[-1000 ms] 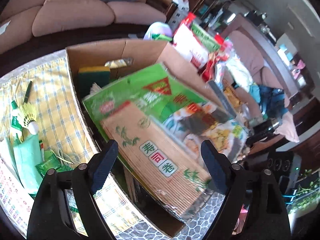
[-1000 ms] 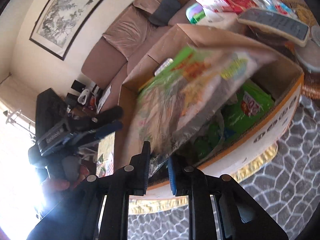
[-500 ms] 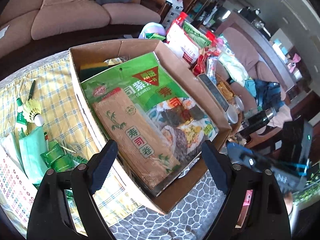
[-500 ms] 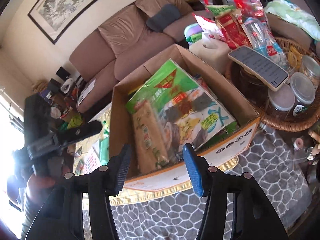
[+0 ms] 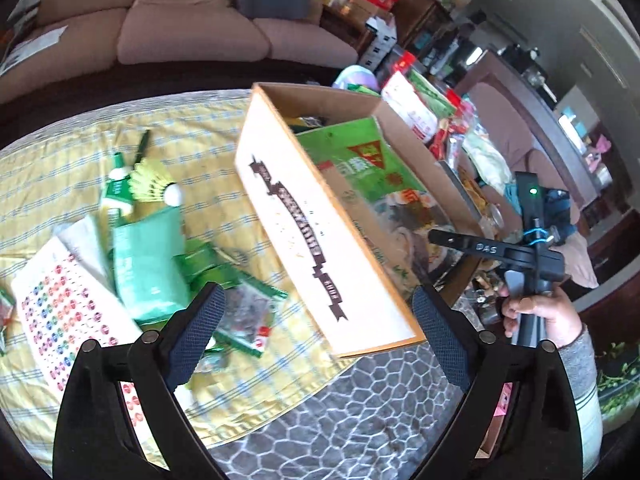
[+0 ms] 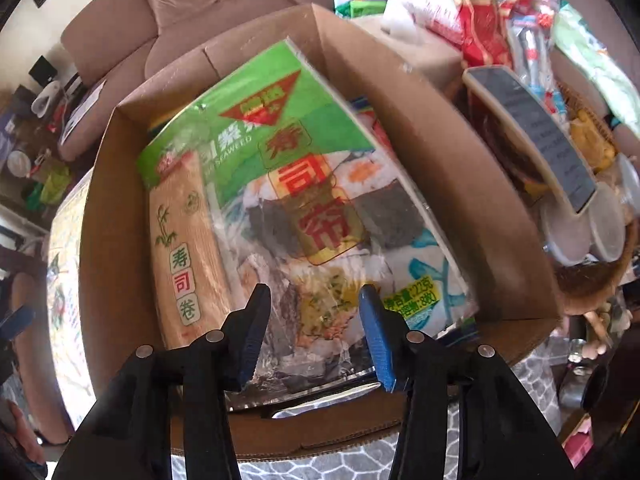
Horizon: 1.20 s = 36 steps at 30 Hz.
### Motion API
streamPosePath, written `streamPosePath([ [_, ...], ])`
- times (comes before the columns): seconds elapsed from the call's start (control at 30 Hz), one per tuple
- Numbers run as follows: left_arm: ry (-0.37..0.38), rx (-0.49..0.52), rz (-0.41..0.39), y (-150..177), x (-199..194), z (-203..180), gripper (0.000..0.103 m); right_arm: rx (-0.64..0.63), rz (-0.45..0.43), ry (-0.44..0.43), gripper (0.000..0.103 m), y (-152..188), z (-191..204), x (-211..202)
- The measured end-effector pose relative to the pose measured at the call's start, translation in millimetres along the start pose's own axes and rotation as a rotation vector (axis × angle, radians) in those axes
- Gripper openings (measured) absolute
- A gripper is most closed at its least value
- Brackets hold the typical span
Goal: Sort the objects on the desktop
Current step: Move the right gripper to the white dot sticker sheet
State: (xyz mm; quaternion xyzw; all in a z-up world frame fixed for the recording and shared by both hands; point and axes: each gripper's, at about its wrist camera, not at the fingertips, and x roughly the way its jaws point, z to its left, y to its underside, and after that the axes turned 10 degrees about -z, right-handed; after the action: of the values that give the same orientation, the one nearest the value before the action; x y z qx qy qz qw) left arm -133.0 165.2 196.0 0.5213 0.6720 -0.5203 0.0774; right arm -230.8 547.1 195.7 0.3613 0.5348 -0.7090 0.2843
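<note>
A cardboard box (image 5: pixel 320 236) stands on the table; it also shows in the right wrist view (image 6: pixel 472 184). A green sushi seaweed pack (image 6: pixel 288 184) with a bamboo mat lies on top inside it, also seen in the left wrist view (image 5: pixel 360 168). My right gripper (image 6: pixel 312 312) is open just above the pack's near end, empty; it shows in the left wrist view (image 5: pixel 460 240) at the box's right. My left gripper (image 5: pixel 316 320) is open and empty in front of the box's white side. On the yellow cloth lie a shuttlecock (image 5: pixel 156 184), a green pouch (image 5: pixel 148 264) and small green packets (image 5: pixel 216 268).
A sticker sheet (image 5: pixel 68 316) lies at the left on the yellow checked cloth (image 5: pixel 48 184). A wicker basket (image 6: pixel 592 280) with jars and a remote (image 6: pixel 536 136) stands right of the box, with snack bags behind. A sofa (image 5: pixel 192 28) is beyond the table.
My right gripper let go of the seaweed pack, which now lies flat in the box, and opened. My left gripper swung left and lower, toward the box's side and the items on the cloth.
</note>
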Motion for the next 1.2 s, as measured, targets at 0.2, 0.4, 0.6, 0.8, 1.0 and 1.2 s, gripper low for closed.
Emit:
streamPosePath([
  [0.2, -0.117, -0.003, -0.085, 26, -61, 71, 0.103, -0.019, -0.168, -0.143, 0.062, 23, 30, -53],
  [0.4, -0.186, -0.089, -0.092, 73, -100, 142, 0.103, -0.077, -0.260, -0.367, 0.085, 59, 97, -95],
  [0.6, -0.219, -0.215, -0.058, 123, -117, 202, 0.103, -0.132, -0.245, -0.476, 0.086, 98, 176, -91],
  [0.8, -0.185, -0.291, 0.012, 166, -100, 227, 0.103, -0.151, -0.152, -0.492, 0.086, 143, 234, -44],
  [1.0, -0.133, -0.320, 0.046, 180, -72, 233, 0.103, -0.128, -0.070, -0.480, 0.085, 181, 254, 15],
  [1.2, -0.119, -0.286, 0.056, 175, -55, 228, 0.103, -0.084, -0.022, -0.444, 0.084, 192, 255, 53],
])
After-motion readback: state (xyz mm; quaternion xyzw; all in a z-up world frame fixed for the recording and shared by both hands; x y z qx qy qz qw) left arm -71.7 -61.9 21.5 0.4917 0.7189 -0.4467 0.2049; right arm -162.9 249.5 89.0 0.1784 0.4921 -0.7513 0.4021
